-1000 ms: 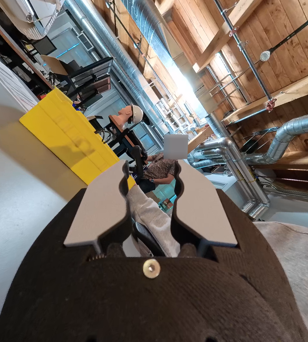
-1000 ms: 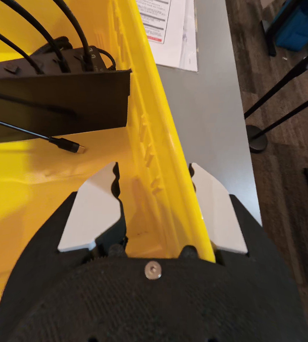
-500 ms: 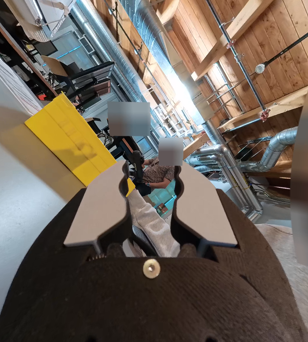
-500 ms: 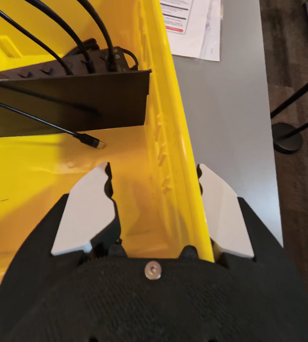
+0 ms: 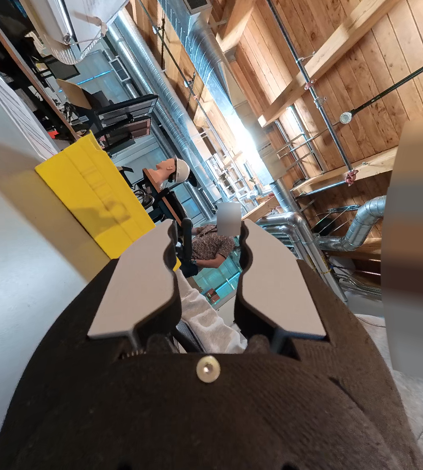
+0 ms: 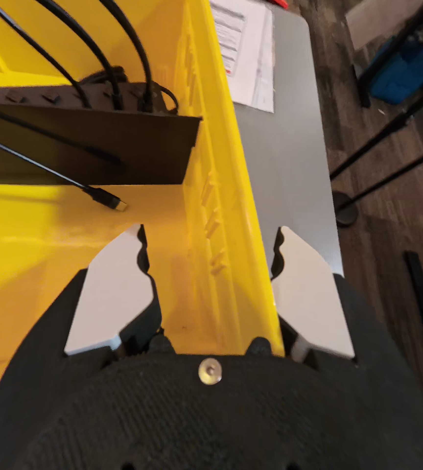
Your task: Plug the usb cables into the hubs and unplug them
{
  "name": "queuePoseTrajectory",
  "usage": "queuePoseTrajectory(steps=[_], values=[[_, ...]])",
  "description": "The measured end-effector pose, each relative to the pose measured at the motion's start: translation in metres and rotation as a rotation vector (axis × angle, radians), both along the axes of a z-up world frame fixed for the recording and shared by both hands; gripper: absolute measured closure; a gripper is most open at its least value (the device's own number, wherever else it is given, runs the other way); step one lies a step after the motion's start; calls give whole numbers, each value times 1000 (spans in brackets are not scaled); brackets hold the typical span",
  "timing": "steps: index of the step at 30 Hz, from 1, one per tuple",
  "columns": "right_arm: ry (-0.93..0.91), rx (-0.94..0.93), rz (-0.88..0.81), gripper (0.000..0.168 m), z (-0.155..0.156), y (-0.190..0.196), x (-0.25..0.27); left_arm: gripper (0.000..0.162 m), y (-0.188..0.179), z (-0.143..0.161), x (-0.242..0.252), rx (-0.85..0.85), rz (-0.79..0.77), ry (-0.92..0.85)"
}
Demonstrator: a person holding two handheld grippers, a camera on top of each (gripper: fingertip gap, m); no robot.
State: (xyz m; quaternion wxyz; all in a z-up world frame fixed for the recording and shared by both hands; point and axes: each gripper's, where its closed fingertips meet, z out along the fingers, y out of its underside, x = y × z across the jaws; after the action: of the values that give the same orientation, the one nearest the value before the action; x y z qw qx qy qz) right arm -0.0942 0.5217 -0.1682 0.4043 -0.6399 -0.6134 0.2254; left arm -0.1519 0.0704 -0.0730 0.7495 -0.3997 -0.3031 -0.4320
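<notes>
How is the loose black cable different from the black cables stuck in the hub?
The loose cable is thin; the plugged cables are thicker. Its plug lies free on the yellow bin floor, while theirs sit in the hub. All are black.

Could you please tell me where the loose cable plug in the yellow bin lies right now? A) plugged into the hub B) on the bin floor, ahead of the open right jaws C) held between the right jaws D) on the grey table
B: the loose cable plug lies free on the floor of the yellow bin, ahead of the right gripper, whose jaws are open and hold nothing.
</notes>
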Motion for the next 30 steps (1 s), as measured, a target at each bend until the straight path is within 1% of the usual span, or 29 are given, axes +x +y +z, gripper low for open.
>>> queuePoseTrajectory(steps=[1,3,5,6,8,11,12,13,15,16,18,20,22,23,25,28,30], values=[[-26,9,-44,70,-2,5,2,114,0,0,0,-1,0,-1],[-45,52,-150,76,-1,18,6,114,0,-1,-1,0,2,-5],[-41,108,-268,74,5,33,12,114,-1,-1,-2,0,2,-8],[-29,140,-300,68,10,38,14,114,-1,-1,-2,-1,2,-9],[23,236,-318,63,26,41,14,114,-1,-2,-2,-2,4,-11],[162,404,-318,71,59,40,14,114,0,-2,-2,-3,1,-12],[224,443,-311,78,71,38,15,114,0,-3,-2,-4,1,-12],[288,467,-311,81,83,36,17,114,0,-3,-2,-5,0,-12],[399,467,-322,79,103,35,24,114,1,-3,-1,-6,-1,-10],[448,436,-332,72,110,36,28,114,1,-3,-1,-6,-1,-10],[568,313,-334,63,123,39,34,114,1,-3,-1,-7,-1,-10],[720,161,-301,78,135,39,42,114,1,-3,-1,-7,-2,-9],[790,48,-281,92,138,42,50,114,1,-2,0,-6,-4,-9],[780,42,-278,102,136,45,53,114,1,-2,0,-4,-5,-8],[728,113,-294,121,132,49,56,114,1,0,2,1,-15,1],[674,206,-259,168,131,43,54,113,3,1,7,0,-33,20],[657,224,-219,168,132,35,52,113,3,1,8,-3,-38,22]])
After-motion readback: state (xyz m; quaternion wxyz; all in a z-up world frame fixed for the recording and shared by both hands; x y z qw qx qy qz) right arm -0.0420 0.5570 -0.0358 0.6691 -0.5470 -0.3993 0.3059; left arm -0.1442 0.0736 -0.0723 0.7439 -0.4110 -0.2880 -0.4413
